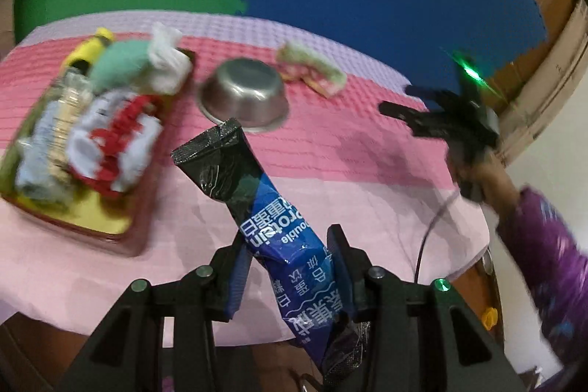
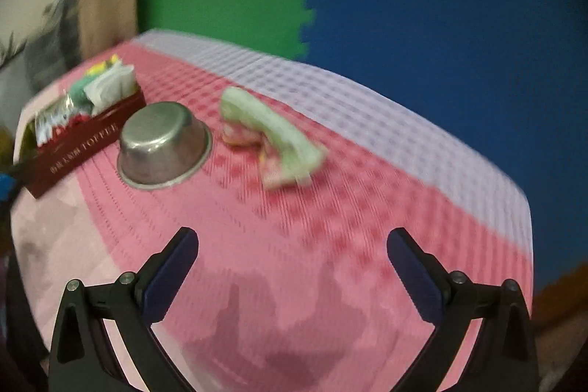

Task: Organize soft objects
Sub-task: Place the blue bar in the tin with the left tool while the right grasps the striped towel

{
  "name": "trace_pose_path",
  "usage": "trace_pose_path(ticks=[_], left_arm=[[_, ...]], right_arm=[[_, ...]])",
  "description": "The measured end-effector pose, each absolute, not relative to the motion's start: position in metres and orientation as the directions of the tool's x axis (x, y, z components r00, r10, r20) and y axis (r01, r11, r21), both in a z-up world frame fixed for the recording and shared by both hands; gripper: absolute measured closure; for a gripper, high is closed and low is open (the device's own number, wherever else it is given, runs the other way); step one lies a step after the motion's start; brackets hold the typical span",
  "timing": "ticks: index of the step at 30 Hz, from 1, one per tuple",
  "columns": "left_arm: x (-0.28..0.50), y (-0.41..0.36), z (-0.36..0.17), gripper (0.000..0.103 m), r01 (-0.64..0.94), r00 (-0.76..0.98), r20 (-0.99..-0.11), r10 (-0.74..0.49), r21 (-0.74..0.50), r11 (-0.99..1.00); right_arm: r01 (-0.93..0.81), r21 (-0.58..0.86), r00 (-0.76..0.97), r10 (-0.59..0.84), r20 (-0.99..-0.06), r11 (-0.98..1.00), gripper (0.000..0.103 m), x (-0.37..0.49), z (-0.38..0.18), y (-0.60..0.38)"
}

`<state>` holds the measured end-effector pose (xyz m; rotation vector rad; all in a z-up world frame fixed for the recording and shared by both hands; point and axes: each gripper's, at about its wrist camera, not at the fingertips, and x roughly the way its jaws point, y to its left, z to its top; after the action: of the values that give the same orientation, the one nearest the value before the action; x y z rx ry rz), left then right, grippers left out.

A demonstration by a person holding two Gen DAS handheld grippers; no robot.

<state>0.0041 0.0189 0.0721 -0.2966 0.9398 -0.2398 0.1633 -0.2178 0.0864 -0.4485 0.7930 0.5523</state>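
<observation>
My left gripper (image 1: 290,245) is shut on a blue and black snack packet (image 1: 268,208) and holds it above the pink cloth, right of the dark red box (image 1: 121,237). The box holds several soft things: a teal plush (image 1: 117,68), white cloth and red-and-white socks (image 1: 110,138). A green and pink folded cloth (image 2: 272,135) lies on the table behind my right gripper (image 2: 294,267), which is open and empty. In the left wrist view the cloth (image 1: 312,68) lies at the far side and the right gripper (image 1: 404,101) hovers at the table's right edge.
An upturned steel bowl (image 1: 244,94) stands between the box and the folded cloth; it also shows in the right wrist view (image 2: 165,146). The pink and lilac tablecloth (image 2: 330,208) covers a round table. Green and blue foam mats form the back wall.
</observation>
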Motion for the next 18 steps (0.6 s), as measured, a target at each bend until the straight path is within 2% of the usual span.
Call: trace_pose_path(ticks=[6, 8, 9, 10, 11, 13, 15, 18], left_arm=[[-0.008, 0.043, 0.095, 0.061, 0.055, 0.613, -0.731, -0.300, -0.339, 0.939], [-0.012, 0.052, 0.098, 0.061, 0.046, 0.623, -0.727, -0.289, -0.334, 0.941], [-0.011, 0.054, 0.097, 0.061, 0.043, 0.625, -0.726, -0.287, -0.334, 0.941], [-0.013, 0.058, 0.099, 0.061, 0.039, 0.626, -0.727, -0.282, -0.332, 0.942], [-0.013, 0.061, 0.099, 0.061, 0.030, 0.628, -0.729, -0.272, -0.327, 0.944], [-0.021, 0.070, 0.102, 0.061, 0.006, 0.631, -0.733, -0.254, -0.322, 0.947], [-0.026, 0.084, 0.100, 0.061, -0.018, 0.635, -0.739, -0.227, -0.307, 0.951], [-0.033, 0.102, 0.105, 0.061, -0.049, 0.645, -0.744, -0.176, -0.270, 0.962]], right_arm=[[-0.744, -0.269, 0.500, 0.241, -0.832, 0.612, 0.004, 0.223, 0.072, -0.153], [-0.762, -0.302, 0.491, 0.206, -0.846, 0.573, 0.013, 0.236, 0.061, -0.136], [-0.764, -0.311, 0.486, 0.188, -0.853, 0.565, 0.027, 0.245, 0.055, -0.130], [-0.770, -0.285, 0.456, 0.180, -0.871, 0.570, 0.060, 0.255, 0.049, -0.127], [-0.768, -0.255, 0.421, 0.162, -0.893, 0.587, 0.084, 0.266, 0.043, -0.125], [-0.743, -0.257, 0.400, 0.102, -0.911, 0.618, 0.087, 0.276, 0.029, -0.123], [-0.712, -0.229, 0.401, 0.117, -0.908, 0.663, 0.088, 0.268, 0.033, -0.124], [-0.634, -0.087, 0.402, 0.232, -0.885, 0.768, 0.088, 0.236, 0.054, -0.149]])
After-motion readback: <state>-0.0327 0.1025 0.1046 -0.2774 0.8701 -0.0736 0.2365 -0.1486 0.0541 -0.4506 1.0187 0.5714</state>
